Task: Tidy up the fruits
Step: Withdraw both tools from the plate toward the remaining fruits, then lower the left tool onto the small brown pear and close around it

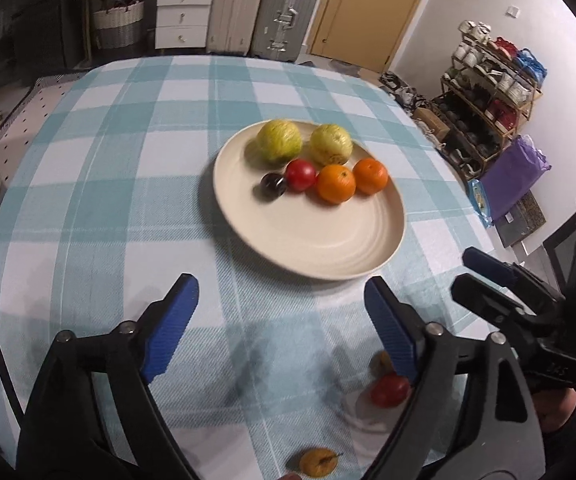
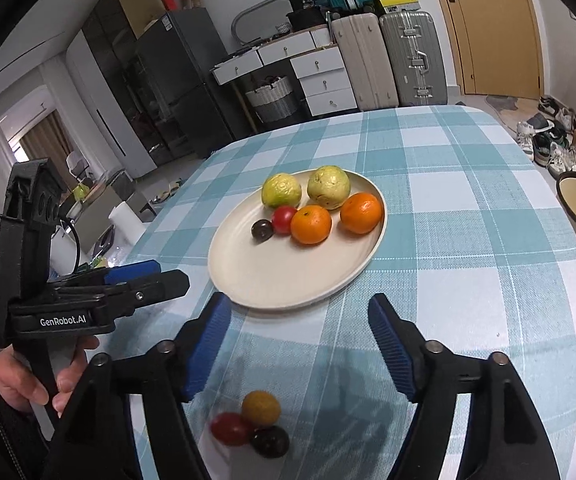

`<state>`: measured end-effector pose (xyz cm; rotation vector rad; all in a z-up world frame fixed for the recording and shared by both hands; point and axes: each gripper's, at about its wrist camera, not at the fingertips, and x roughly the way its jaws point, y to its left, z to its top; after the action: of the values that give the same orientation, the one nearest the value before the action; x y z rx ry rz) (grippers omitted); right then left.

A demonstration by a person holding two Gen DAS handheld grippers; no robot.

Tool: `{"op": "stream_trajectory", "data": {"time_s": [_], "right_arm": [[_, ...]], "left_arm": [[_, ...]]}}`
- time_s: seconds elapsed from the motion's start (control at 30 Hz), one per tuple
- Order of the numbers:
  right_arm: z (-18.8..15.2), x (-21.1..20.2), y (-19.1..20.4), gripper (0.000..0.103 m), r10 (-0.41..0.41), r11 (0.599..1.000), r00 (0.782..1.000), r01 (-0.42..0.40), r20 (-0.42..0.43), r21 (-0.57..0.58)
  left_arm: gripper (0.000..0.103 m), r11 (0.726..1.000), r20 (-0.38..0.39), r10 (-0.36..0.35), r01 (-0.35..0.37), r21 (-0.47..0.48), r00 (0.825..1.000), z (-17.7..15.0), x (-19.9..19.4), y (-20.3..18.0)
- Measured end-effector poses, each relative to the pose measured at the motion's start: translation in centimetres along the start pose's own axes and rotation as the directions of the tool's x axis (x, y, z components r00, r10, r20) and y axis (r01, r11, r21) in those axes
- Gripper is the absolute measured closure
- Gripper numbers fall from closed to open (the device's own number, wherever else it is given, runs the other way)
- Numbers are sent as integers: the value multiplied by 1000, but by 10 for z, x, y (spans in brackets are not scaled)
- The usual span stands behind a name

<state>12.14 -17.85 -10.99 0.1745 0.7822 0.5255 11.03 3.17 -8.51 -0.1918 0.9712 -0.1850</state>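
fruits point(image 2: 261, 426) near both empty, spread claws blur, one cut off by left claw point(image 1: 283, 308).

A red fruit point(image 1: 388, 389) on the tablecloth sits partly hidden behind the left gripper's point(image 1: 279, 332) blue finger point(image 1: 392, 334). A yellow fruit point(image 1: 318, 461) lies near the left view's bottom edge. Shelf contents point(image 1: 488, 80) are too small to identify.
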Motion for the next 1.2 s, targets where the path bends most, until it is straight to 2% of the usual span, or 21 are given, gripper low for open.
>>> {"op": "stream_trajectory", "data": {"time_s": [0.1, 0.23, 0.6, 1.2], "right_arm": [[-5, -5, 4, 26, -1, 1000, 1000, 1, 1, -9], [-12, -13, 10, 17, 1, 1000, 1000, -1, 15, -16], [-33, -25, 19, 6, -22, 999, 1000, 23, 17, -25], [-61, -36, 28, 1, -26, 999, 1000, 26, 1, -23]], "left_arm": [[13, 1000, -11, 31, -31, 1, 999, -8, -1, 2], [2, 1000, -12, 30, -30, -4, 999, -21, -6, 4], [1, 994, -12, 94, -93, 59, 995, -51, -19, -4], [1, 989, -48, 71, -64, 131, 996, -94, -30, -10]]}}
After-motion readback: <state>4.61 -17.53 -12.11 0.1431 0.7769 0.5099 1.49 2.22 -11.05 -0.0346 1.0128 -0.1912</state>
